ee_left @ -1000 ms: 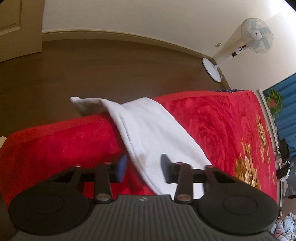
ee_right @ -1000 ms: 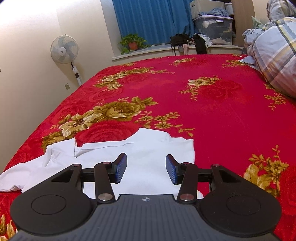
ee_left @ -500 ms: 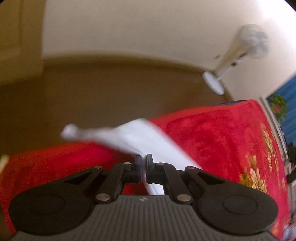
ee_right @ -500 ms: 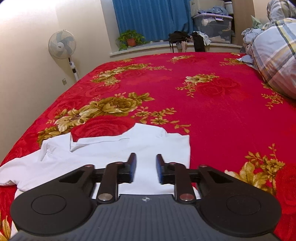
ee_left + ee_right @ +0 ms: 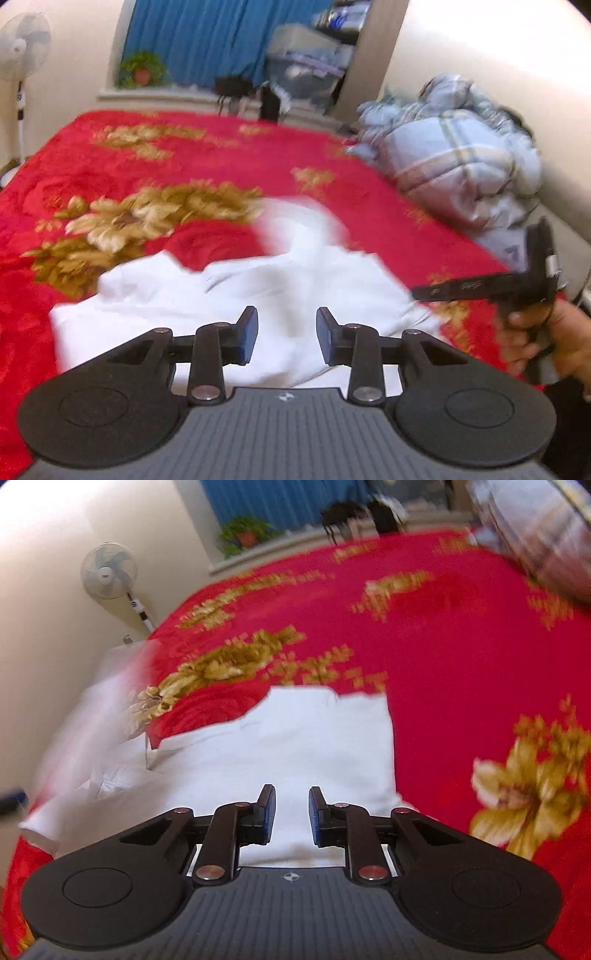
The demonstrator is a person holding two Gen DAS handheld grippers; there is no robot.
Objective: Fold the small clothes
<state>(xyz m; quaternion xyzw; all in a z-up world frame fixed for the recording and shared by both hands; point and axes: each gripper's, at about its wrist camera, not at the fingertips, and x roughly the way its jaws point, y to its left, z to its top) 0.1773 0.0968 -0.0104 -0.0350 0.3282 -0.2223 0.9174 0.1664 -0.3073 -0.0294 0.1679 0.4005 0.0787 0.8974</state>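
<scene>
left wrist view, from the left edge: a standing fan [image 5: 23, 37] is standing by the wall, with a potted plant [image 5: 142, 70] on the sill under a blue curtain [image 5: 207, 33]. a red floral bedspread [image 5: 110, 162] is covering the bed. the white garment [image 5: 229, 291] is lying crumpled on it, directly ahead of and partly beneath the left gripper [image 5: 286, 332]. the left gripper's jaws are standing apart with nothing between them; white cloth is showing through the gap, but contact with the pads cannot be confirmed. one part of the garment is rising in a blurred fold toward the centre of the bed. to the right, a plaid quilt [image 5: 454, 151] is sitting heaped against the wall. at the far right, the person's right hand [image 5: 543, 339] is holding the right gripper [image 5: 436, 291], whose tip is sitting at the garment's right edge; its jaw state cannot be read from this view.

right wrist view, from the left edge: the fan [image 5: 109, 574] is standing at the wall beside the bed. a blurred white part of the garment [image 5: 288, 746] is lying at the bed's left edge, and the main body is lying flat just ahead of and under the right gripper [image 5: 291, 814]. its jaws are parted by a narrow gap, gripping nothing, and white cloth is showing between and below the blue pads [image 5: 269, 812]. the bedspread [image 5: 461, 657] is extending to the right.
</scene>
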